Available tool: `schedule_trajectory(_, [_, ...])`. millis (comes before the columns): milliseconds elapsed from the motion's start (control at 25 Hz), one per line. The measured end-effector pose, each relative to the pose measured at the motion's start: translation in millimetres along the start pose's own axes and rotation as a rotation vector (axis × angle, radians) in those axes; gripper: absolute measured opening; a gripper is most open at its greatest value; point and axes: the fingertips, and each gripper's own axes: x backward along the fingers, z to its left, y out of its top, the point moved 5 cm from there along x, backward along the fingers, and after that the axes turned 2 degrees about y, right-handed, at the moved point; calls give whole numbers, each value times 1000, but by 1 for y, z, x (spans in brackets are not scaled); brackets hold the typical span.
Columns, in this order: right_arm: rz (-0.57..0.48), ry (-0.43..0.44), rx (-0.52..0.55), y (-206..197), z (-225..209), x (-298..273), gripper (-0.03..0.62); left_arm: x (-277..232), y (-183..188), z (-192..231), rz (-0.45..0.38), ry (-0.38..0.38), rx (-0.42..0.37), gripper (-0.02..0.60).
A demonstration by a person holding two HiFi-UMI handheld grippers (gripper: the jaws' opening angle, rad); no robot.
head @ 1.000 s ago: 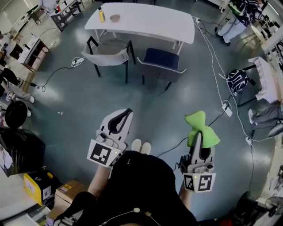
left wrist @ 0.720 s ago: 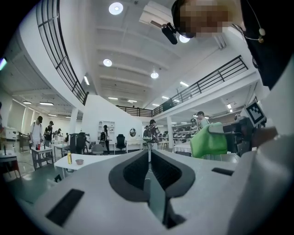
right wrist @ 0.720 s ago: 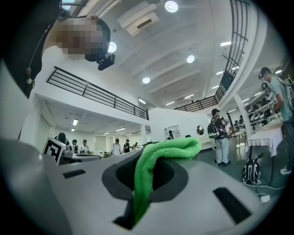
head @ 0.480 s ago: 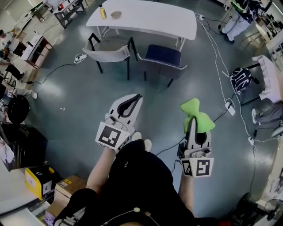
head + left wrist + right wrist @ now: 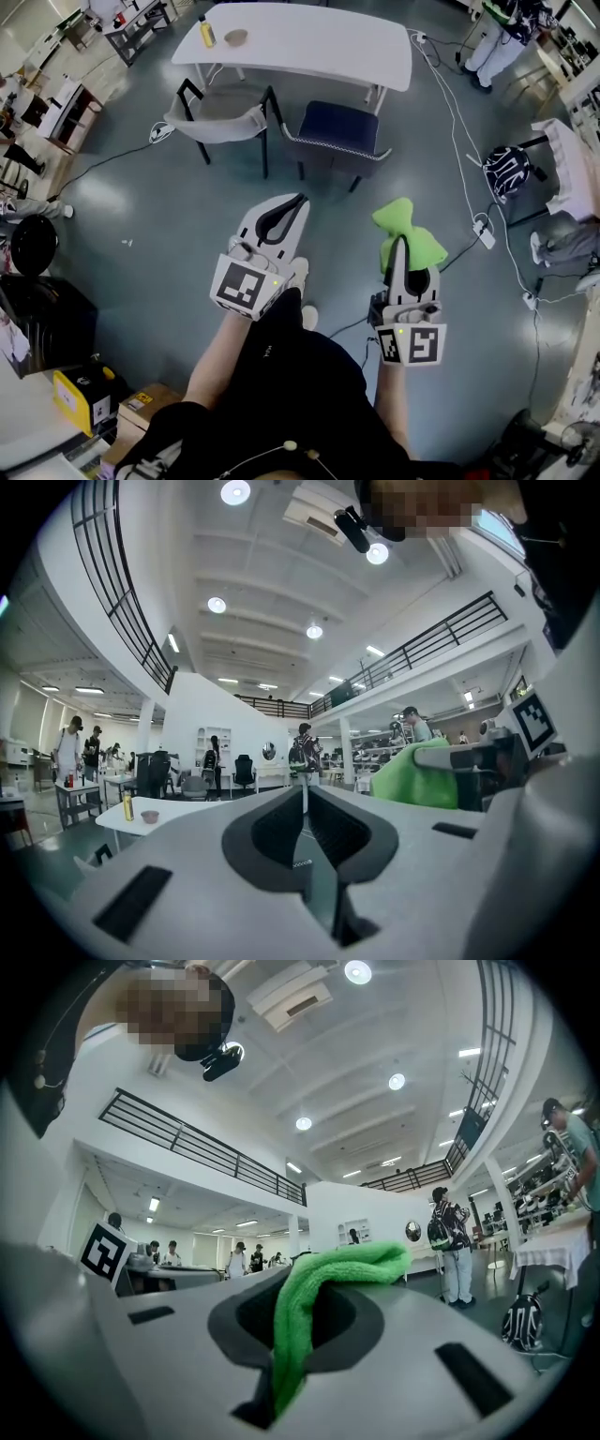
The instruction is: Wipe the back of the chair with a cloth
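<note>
Between the clenched fingers of the right gripper (image 5: 401, 251), out before the person's waist, sits the bright green microfibre cloth (image 5: 405, 232), nipped at its middle so the fluffy ends flop free for wiping, I'd guess. Beside it the left gripper (image 5: 289, 206) has its fingers pressed together on nothing. Well ahead across the glossy grey floor (image 5: 169, 234), a navy padded chair (image 5: 339, 124) and a pale grey chair (image 5: 216, 114) stand at the long white table (image 5: 309, 56), backs facing us.

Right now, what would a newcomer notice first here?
The bright green cloth stands out, pinched in the right gripper at the head view's lower right. Beside it the left gripper is shut and empty. Ahead, a grey chair and a blue chair stand at a white table.
</note>
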Motion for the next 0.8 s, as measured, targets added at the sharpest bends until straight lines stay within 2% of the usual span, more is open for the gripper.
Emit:
schedule_trajectory(480, [7, -34, 32, -12, -20, -127, 18, -92, -11, 89, -7, 18, 11, 20])
schedule_trajectory(800, [28, -29, 42, -17, -33, -174, 18, -128, -8, 117, -12, 10, 7, 20])
